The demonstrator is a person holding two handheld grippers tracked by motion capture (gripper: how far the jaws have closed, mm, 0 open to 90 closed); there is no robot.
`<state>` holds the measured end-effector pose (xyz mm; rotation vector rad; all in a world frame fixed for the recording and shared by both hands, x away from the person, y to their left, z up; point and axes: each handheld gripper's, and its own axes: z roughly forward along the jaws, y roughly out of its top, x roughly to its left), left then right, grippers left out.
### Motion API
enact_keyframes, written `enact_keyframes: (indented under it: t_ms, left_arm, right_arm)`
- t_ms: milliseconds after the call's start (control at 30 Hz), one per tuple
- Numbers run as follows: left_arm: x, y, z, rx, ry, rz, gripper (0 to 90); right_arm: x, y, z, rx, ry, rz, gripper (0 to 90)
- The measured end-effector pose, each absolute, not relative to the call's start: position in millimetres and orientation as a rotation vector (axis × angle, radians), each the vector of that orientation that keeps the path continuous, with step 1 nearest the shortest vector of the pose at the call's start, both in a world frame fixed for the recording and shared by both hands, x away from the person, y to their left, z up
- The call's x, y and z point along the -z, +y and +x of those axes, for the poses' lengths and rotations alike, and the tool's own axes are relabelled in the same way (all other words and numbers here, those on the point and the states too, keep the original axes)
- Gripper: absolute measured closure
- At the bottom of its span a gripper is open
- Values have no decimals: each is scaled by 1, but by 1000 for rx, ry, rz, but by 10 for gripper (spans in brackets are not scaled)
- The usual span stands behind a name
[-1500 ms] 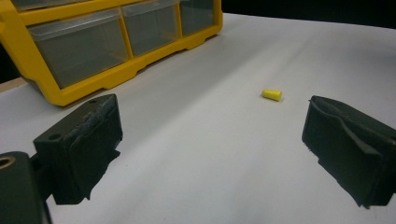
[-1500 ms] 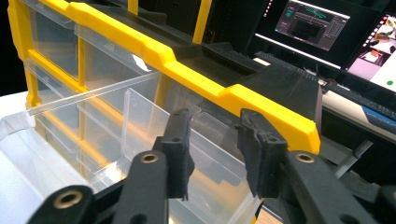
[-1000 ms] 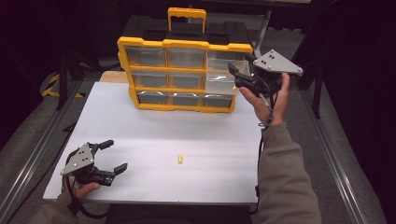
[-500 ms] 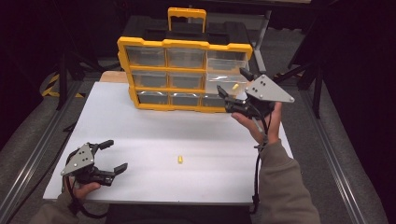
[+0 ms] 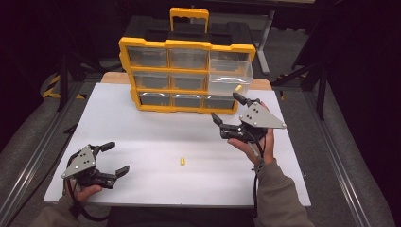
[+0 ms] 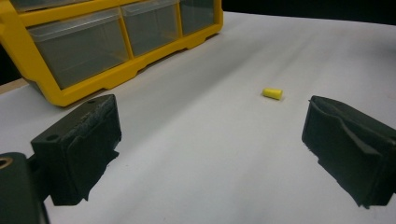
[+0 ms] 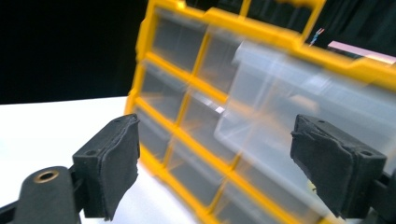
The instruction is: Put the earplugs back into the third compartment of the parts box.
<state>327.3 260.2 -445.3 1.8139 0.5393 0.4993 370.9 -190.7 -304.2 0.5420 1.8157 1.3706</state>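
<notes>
A yellow organiser with clear drawers stands at the back of the white table. Its right middle drawer is pulled out, with a small yellow piece inside. Another small yellow piece lies on the table in front. My right gripper is open and empty, just in front of the organiser's lower right, and its view faces the drawers. My left gripper rests open at the table's near left, well left of the loose piece.
A wooden strip shows behind the table's back edge. Metal rails run along both sides of the table. Dark stands and legs stand to the right of the organiser.
My right gripper has drawn back from the pulled-out drawer, down and toward me, over the table. The left gripper has stayed put.
</notes>
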Motion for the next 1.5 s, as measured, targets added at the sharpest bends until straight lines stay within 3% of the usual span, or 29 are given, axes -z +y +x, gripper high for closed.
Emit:
enact_keyframes:
  t_ms: [467,867,1167,1500]
  left_arm:
    - [445,261,327,-502,532,1811,45]
    - [446,260,327,-497,529,1818,45]
    - [445,260,327,-495,532,1821,46]
    - [446,260,326,-497,529,1819,48]
  right_arm:
    - [389,-156,385,-1327,2200,602,138]
    - [435,-118,388,-1209,2522,499,203]
    - [461,-97,396,-1091,2665,487,333]
    - [461,-102,402,-1141,2691,521,582]
